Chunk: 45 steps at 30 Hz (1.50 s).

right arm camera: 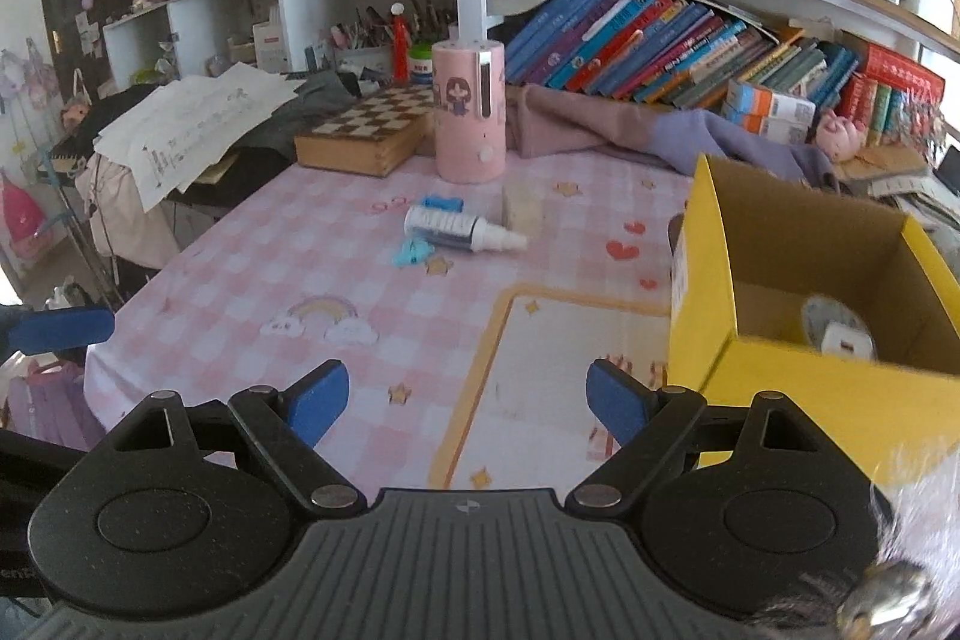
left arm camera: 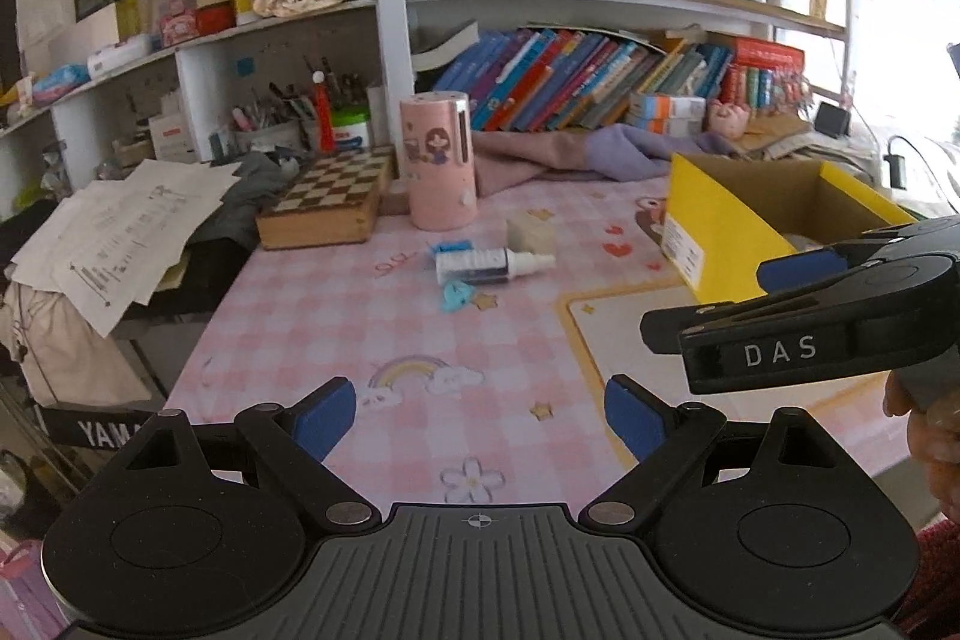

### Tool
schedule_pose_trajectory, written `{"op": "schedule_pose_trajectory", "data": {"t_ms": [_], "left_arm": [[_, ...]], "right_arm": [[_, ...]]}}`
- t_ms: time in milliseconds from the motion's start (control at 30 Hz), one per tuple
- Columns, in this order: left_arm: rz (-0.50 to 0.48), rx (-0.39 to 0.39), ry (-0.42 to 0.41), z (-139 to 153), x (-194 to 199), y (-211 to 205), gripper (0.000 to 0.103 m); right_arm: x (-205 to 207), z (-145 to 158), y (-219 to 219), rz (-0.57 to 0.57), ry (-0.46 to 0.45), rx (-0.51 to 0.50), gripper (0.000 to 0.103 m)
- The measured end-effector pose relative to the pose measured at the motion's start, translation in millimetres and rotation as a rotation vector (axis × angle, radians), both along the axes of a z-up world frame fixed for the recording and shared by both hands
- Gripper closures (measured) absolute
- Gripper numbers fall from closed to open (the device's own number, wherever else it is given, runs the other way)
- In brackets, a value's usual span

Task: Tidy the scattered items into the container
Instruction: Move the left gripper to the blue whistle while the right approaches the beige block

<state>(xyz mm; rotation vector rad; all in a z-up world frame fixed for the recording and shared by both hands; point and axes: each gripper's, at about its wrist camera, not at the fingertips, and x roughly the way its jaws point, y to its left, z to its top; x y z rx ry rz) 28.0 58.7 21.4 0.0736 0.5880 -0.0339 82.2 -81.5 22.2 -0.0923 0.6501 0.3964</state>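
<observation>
A white spray bottle (left arm camera: 493,263) (right arm camera: 461,228) lies on its side mid-table, with small blue clips (left arm camera: 454,294) (right arm camera: 411,253) beside it and a pale block (left arm camera: 529,232) (right arm camera: 523,208) just behind. The yellow cardboard box (left arm camera: 720,226) (right arm camera: 780,388) stands at the right; a white item (right arm camera: 843,340) and a round disc lie inside. My left gripper (left arm camera: 480,415) hangs open over the near table edge, nothing between its fingers. My right gripper (right arm camera: 468,403) is open too, empty, just left of the box; its side shows in the left wrist view (left arm camera: 792,304).
A tall pink cylinder (left arm camera: 441,160) (right arm camera: 469,109) and a wooden chess box (left arm camera: 327,205) (right arm camera: 366,127) stand behind the scattered items. Purple cloth (right arm camera: 660,130), leaning books and cluttered shelves line the back. Loose papers (left arm camera: 114,238) pile up at the left.
</observation>
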Motion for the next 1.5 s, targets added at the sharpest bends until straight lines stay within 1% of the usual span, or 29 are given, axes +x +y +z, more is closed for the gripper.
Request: {"op": "schedule_pose_trajectory", "data": {"t_ms": [267,433,700,1033,1167,1300,1500], "left_arm": [[0.012,-0.007,-0.006,-2,42,-4,0.011],[0.029,-0.020,0.004,-5,64,-5,0.011],[0.048,-0.034,0.062,-15,88,-3,0.011],[0.072,-0.024,0.143,-29,105,4,0.011],[0.067,0.000,0.132,-31,115,6,0.011],[0.071,0.001,0.119,-34,129,7,0.012],[0.061,0.011,0.130,-44,155,4,0.012]], "right_arm": [[46,6,0,0.022,-0.022,-0.008,0.017],[73,5,-2,0.029,-0.018,-0.012,0.018],[107,-2,-5,0.019,0.025,0.015,0.018],[140,-24,9,0.041,0.106,0.025,0.019],[152,-28,15,0.041,0.123,0.036,0.020],[167,-30,20,0.031,0.128,0.043,0.020],[196,-35,26,-0.005,0.152,0.053,0.022]]}}
